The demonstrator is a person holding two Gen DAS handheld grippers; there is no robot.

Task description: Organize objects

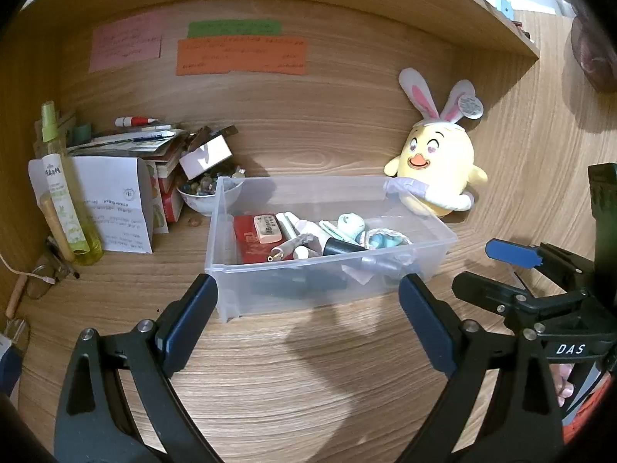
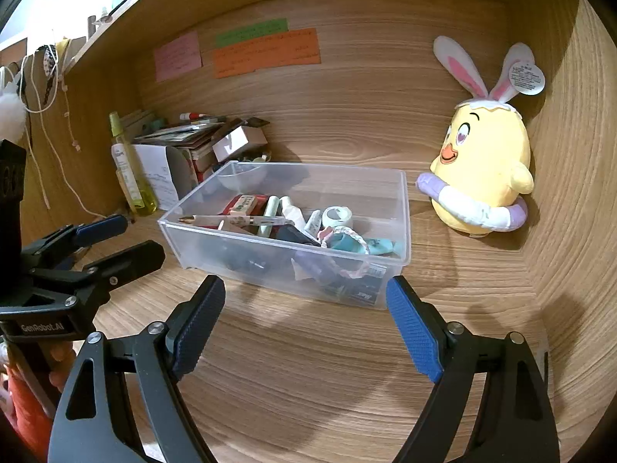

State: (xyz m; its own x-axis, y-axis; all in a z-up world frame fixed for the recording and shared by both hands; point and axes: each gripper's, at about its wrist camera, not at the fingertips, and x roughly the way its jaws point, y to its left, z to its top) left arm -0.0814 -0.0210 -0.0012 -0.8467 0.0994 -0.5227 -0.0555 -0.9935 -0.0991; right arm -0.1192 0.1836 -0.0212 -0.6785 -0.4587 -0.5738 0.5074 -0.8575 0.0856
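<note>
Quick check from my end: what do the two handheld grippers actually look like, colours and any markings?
Both are black plastic with silver screws and triangular cut-outs. The left gripper has dark navy finger pads and white "GenRobot.AI" lettering on its body. The right gripper has brighter blue textured pads, and its body reads "DAS".

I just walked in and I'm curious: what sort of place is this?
Probably a home study desk set into a wooden alcove. Coloured paper notes are stuck on the back panel, a clear bin holds stationery, and a yellow plush chick sits beside it.
</note>
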